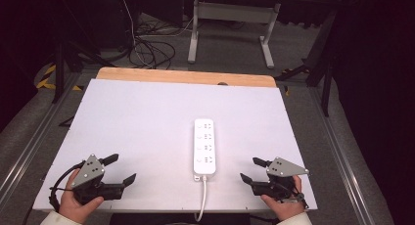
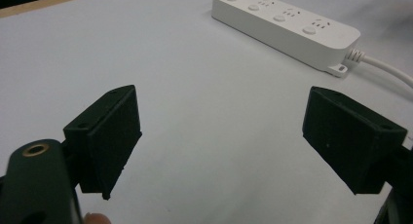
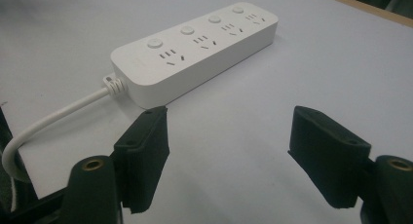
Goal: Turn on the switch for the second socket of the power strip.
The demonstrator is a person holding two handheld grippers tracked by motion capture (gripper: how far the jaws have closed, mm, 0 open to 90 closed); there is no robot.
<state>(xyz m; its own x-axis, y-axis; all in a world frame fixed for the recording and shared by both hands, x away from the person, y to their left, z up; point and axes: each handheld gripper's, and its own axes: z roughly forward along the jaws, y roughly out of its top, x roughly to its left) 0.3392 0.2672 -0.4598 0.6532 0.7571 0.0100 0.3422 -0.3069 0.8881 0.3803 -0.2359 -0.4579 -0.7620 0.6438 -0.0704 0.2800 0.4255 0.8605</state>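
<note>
White plastic power strip [image 1: 204,146] lies flat in the middle of the white counter [image 1: 132,132], cord toward the person. Left hand-held gripper [image 1: 120,169] and right hand-held gripper [image 1: 253,169] wait on either side, jaws apart, holding nothing, probably ready to reach in.

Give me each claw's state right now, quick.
Left claw: open, holding nothing, above bare table.
Right claw: open, holding nothing, close to the power strip without touching it.
</note>
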